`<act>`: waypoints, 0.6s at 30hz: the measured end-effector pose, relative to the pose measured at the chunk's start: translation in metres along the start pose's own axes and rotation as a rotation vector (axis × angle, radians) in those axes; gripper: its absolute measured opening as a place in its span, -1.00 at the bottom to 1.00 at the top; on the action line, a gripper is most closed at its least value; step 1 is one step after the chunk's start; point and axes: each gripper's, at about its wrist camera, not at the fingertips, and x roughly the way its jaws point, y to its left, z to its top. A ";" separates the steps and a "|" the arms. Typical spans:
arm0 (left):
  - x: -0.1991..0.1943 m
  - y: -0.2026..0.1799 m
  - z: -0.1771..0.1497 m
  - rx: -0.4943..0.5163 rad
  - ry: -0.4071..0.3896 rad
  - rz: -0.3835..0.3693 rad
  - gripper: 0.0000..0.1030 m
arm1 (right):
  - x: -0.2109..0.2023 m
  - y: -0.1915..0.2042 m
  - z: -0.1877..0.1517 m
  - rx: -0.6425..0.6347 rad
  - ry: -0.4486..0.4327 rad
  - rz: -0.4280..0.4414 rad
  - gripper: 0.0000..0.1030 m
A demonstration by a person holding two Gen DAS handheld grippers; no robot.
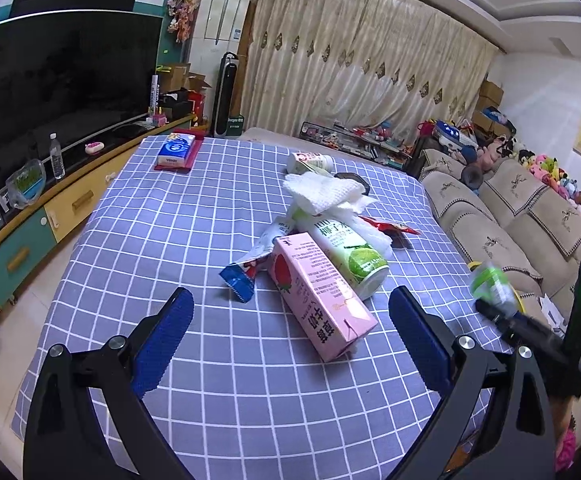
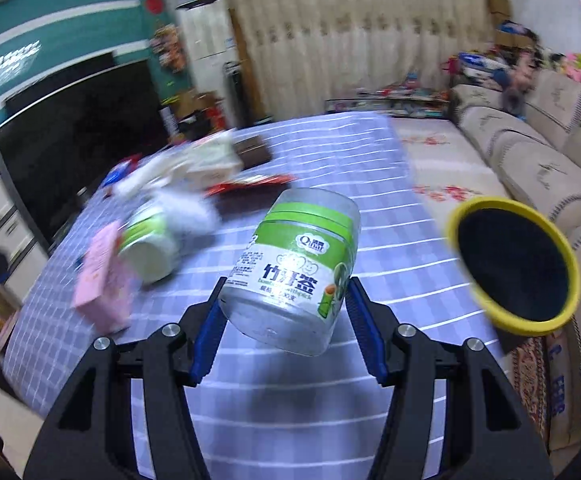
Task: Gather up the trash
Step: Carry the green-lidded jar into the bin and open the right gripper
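A pile of trash lies on the checked tablecloth point(image 1: 170, 208): a pink strawberry milk carton point(image 1: 318, 292), a green-and-white bottle point(image 1: 346, 248) on its side, crumpled white tissue point(image 1: 326, 192), a blue wrapper point(image 1: 238, 276) and a red wrapper point(image 1: 390, 228). My left gripper point(image 1: 290, 320) is open, its pads on either side of the carton's near end, above the table. My right gripper point(image 2: 286, 300) is shut on a green-labelled toothpick jar point(image 2: 298, 264), held in the air beside a yellow-rimmed bin point(image 2: 514, 268). The jar also shows blurred in the left wrist view point(image 1: 490, 284).
A tissue pack on a red tray point(image 1: 178, 152) sits at the table's far left. A white bottle point(image 1: 310, 160) lies behind the pile. A TV cabinet point(image 1: 30, 240) runs along the left, a sofa point(image 1: 510, 220) along the right.
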 end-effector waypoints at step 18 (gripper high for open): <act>0.047 -0.034 0.005 0.029 0.075 -0.019 0.88 | 0.094 -0.225 0.033 0.285 0.264 -0.290 0.00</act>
